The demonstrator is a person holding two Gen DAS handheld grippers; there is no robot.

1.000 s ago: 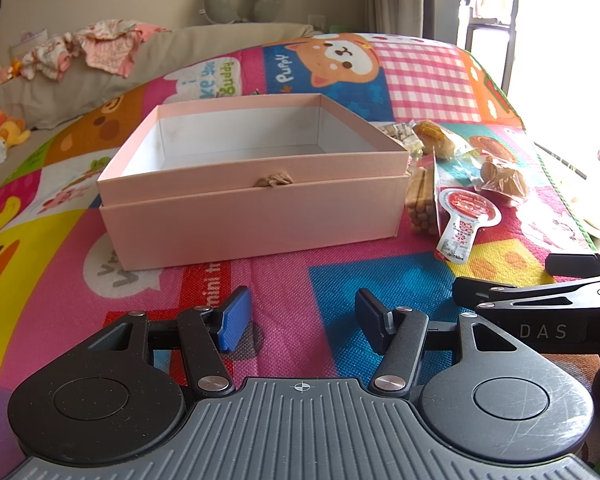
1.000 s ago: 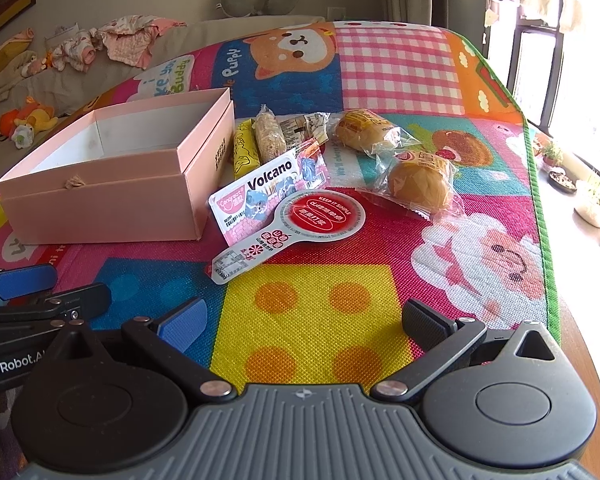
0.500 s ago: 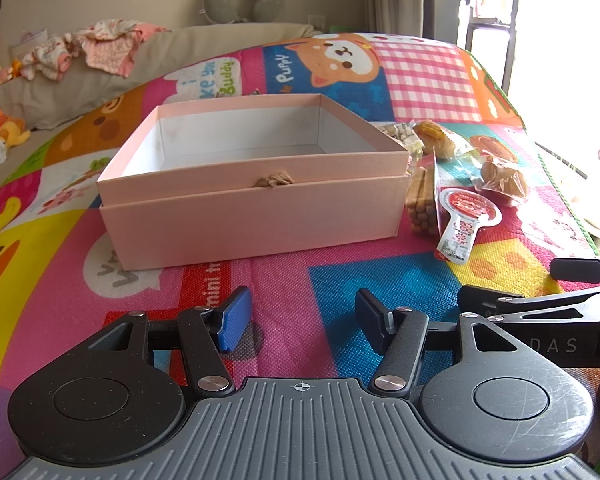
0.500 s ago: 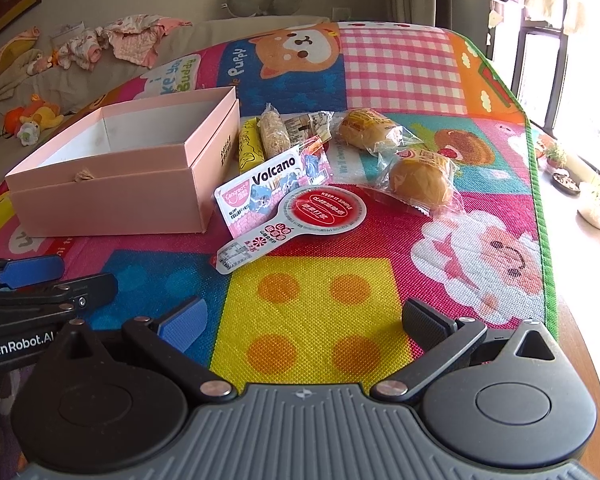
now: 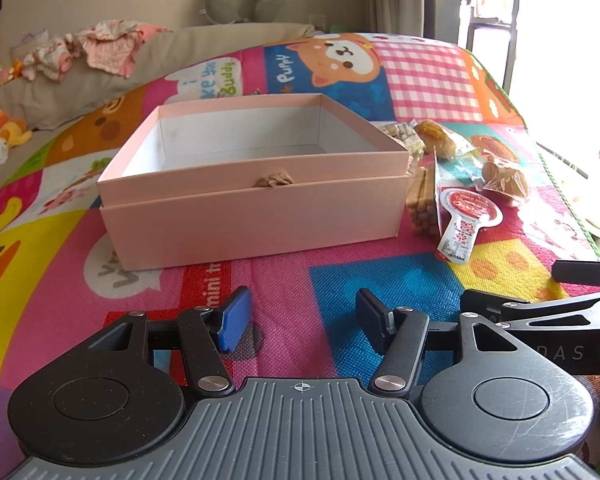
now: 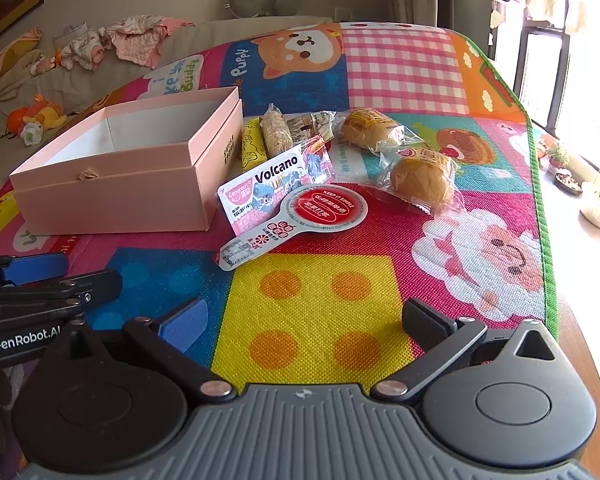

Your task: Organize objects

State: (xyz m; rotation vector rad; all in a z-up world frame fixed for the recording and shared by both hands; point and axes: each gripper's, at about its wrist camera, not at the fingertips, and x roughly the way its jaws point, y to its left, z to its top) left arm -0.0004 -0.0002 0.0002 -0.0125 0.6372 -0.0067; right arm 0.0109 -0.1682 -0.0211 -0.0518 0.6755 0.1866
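Note:
An open, empty pink box (image 5: 256, 204) (image 6: 112, 184) stands on the colourful mat. To its right lie wrapped snacks: a red round-topped packet (image 6: 300, 216) (image 5: 464, 220), a Volcano pack (image 6: 276, 184), two wrapped buns (image 6: 420, 176) (image 6: 370, 128), a yellow bar (image 6: 252, 146) and a grain bar (image 6: 276, 134). My left gripper (image 5: 300, 320) is open and empty, in front of the box. My right gripper (image 6: 304, 320) is open wide and empty, short of the red packet.
The mat's green right edge (image 6: 540, 200) ends at the table rim, with small plant pots (image 6: 568, 180) beyond. A sofa with clothes (image 6: 132, 40) and toys (image 6: 36, 120) lies behind. Each gripper shows at the other view's side (image 5: 560, 312) (image 6: 32, 284).
My right gripper has moved slightly forward and to the right over the mat. My left gripper has stayed still. Both remain open.

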